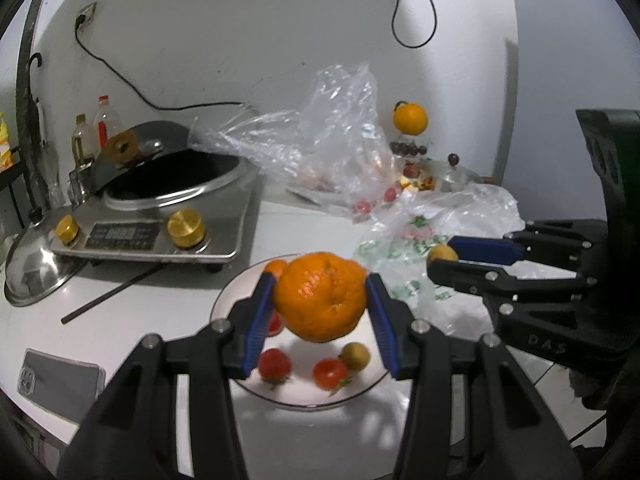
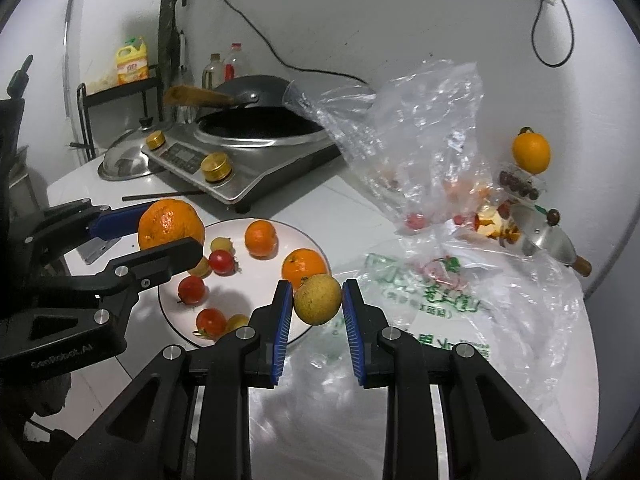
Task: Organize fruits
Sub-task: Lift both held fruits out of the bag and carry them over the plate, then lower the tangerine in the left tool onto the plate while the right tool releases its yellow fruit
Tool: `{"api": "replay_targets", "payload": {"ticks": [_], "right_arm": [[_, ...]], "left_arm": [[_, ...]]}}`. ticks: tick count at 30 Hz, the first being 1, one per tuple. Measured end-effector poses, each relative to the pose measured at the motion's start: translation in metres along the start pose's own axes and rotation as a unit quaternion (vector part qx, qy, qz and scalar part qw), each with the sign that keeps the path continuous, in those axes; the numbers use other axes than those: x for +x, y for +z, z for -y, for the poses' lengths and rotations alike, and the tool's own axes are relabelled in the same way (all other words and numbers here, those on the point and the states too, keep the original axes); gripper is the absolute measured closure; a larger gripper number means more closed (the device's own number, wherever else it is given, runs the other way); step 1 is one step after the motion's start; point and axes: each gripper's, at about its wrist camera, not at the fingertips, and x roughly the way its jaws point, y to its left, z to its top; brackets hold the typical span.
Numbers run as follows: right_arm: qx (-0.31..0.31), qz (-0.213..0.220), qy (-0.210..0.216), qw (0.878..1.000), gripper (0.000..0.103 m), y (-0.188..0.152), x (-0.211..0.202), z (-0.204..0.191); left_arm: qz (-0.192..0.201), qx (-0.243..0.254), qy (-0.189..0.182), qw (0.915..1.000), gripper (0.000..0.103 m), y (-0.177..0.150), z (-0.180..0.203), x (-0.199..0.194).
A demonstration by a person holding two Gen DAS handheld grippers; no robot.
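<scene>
Fruits are split between the two grippers, a white plate (image 2: 308,240) and the bags behind it. Left gripper (image 1: 320,300) is clamped on a large orange (image 1: 320,298), held above the plate; the orange blocks the plate's centre in the left wrist view, and a second orange fruit (image 1: 274,268) shows only as a sliver behind the left finger. Right gripper (image 2: 317,300) is clamped on a small yellow-brown fruit (image 2: 318,299), held over the plate's right edge and the printed plastic bag (image 2: 440,292); in the left wrist view this fruit (image 1: 442,254) is mostly hidden by the fingers.

On the plate, seen from the right wrist: two small oranges (image 2: 261,238), red tomato-like fruits (image 2: 191,289) and small yellowish fruits (image 2: 222,244), one partly covered by the left gripper's lower finger.

A clear plastic bag (image 2: 420,132) stands upright behind the plate; its contents are blurred red and orange shapes, kind not determinable. Right of it, an orange (image 2: 531,153) sits on a container of dark round items (image 2: 518,184), with a metal lid (image 2: 548,240) lying beside.

Rear left: an induction cooker (image 2: 240,160) carrying a wok, a steel lid (image 2: 124,160) beside it, a dark stick (image 2: 160,196) on the counter. A phone (image 1: 60,384) lies at the counter's near left edge, partly cut off.
</scene>
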Motion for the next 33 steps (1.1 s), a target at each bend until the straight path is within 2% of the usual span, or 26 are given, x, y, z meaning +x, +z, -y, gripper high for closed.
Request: {"api": "replay_targets", "payload": {"ticks": [8, 33], "right_arm": [[-0.007, -0.016, 0.014, 1.000, 0.076, 0.000, 0.021, -0.012], [0.003, -0.059, 0.036, 0.998, 0.076, -0.009, 0.074, -0.007]], "left_arm": [[-0.021, -0.006, 0.006, 0.9997, 0.056, -0.013, -0.016, 0.014], [-0.079, -0.006, -0.018, 0.9967, 0.056, -0.027, -0.016, 0.071]]}}
